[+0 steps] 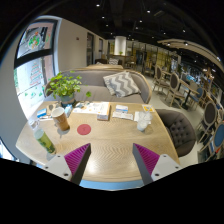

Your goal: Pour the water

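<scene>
Gripper (111, 158) — wide apart, holding nothing | bottle (44, 140) — upright, left on table (110, 135)

Tongs (110, 160) at bottom of frame, fingers spread wide apart, magenta pads (74, 155) facing inward, nothing held.

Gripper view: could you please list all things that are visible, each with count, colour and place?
Table: one, light wood, just ahead of the jaws.
Bottle: one, clear with green, on the table by the left finger.
Cup: one, brownish, beyond the bottle.
Coaster: one, red, mid-table.
Booklets: a few, pale, at the far edge.
Plant: one, green, behind the cup.
Sofa: one, grey, beyond the table.
Gripper: one, purple pads, jaws open, nothing between them.
</scene>
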The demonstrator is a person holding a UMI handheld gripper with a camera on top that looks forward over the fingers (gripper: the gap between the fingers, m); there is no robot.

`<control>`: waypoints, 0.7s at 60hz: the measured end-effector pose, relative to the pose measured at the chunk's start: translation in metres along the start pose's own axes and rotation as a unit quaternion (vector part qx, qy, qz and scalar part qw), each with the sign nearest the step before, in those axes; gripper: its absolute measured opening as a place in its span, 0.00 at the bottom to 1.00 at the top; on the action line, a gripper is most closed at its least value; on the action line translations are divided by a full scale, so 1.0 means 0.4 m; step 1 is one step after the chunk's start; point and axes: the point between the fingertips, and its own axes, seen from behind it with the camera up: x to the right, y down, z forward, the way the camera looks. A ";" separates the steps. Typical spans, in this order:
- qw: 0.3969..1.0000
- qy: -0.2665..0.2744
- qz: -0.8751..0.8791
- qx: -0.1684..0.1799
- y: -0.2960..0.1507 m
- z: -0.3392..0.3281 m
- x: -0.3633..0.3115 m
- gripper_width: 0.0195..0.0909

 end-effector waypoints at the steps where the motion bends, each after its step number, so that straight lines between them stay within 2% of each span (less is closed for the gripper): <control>1: 1.000 0.000 0.001 0.000 0.003 -0.007 -0.001 0.92; 21: 1.000 -0.007 0.002 -0.019 0.127 -0.025 -0.168 0.93; 42: 0.998 -0.053 0.012 -0.021 0.224 0.006 -0.605 0.93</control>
